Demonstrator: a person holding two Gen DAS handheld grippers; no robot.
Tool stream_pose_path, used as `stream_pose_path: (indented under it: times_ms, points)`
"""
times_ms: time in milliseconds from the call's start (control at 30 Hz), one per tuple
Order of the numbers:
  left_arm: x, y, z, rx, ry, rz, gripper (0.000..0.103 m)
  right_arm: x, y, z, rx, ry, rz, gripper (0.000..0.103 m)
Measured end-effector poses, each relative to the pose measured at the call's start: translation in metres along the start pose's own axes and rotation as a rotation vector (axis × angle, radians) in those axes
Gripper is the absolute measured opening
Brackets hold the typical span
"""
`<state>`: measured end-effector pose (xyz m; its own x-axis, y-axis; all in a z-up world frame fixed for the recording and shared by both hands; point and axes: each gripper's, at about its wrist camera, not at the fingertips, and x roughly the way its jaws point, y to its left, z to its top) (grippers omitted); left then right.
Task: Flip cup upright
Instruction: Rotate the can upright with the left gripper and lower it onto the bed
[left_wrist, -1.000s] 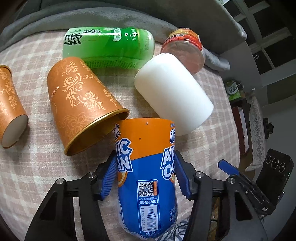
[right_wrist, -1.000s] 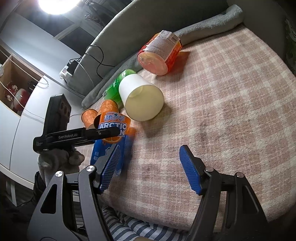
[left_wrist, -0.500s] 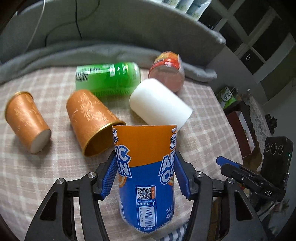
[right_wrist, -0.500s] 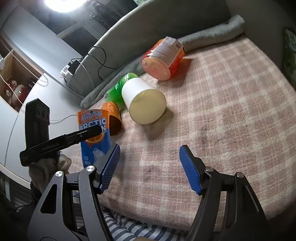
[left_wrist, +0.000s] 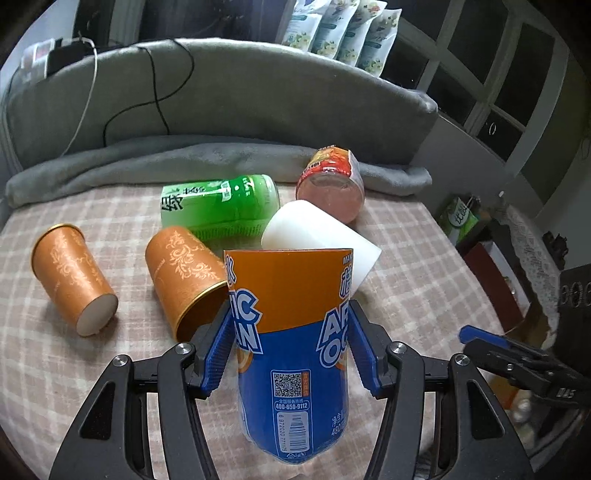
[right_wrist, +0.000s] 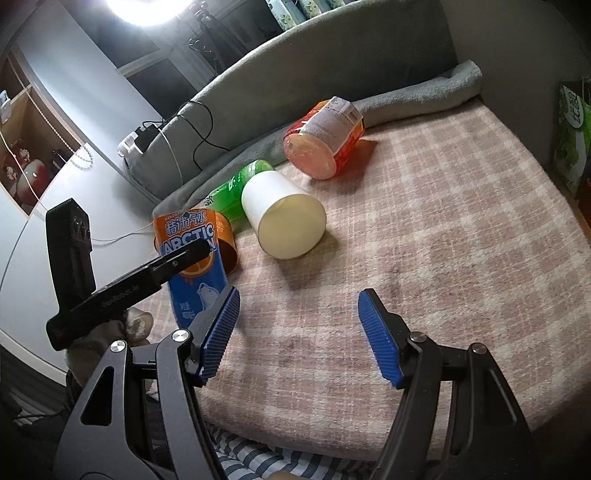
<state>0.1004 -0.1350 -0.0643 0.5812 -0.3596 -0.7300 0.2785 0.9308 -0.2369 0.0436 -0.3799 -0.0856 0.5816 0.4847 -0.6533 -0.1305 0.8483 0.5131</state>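
My left gripper (left_wrist: 290, 343) is shut on an orange and blue Arctic Ocean cup (left_wrist: 291, 339), held nearly upright above the near edge of the plaid surface; it also shows in the right wrist view (right_wrist: 194, 258). My right gripper (right_wrist: 299, 332) is open and empty over the plaid surface, right of the held cup. A white cup (left_wrist: 317, 229) lies on its side behind the held cup. Two orange patterned cups (left_wrist: 181, 273) (left_wrist: 72, 273) lie on their sides to the left.
A green bottle (left_wrist: 218, 205) and a red-orange jar (left_wrist: 332, 184) lie on their sides at the back of the plaid blanket (right_wrist: 443, 221). A grey rolled blanket (left_wrist: 110, 166) and a grey padded backrest with cables border the far edge. A green box (right_wrist: 572, 133) stands at right.
My left gripper has lifted the Arctic Ocean cup and tilted it from lying towards upright. The right gripper has stayed open and nearly still.
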Motion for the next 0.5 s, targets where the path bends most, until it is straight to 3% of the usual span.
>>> stream_pose_path:
  times_ms: [267,500]
  points:
    - [0.001,-0.012,-0.005,0.07,-0.139,0.062,0.057,-0.001,-0.002,-0.002,0.008,0.001,-0.008,0.07]
    - [0.004,-0.013,-0.015,0.112,-0.182,0.082,0.057,-0.003,0.0,-0.002,0.008,-0.009,-0.011,0.07]
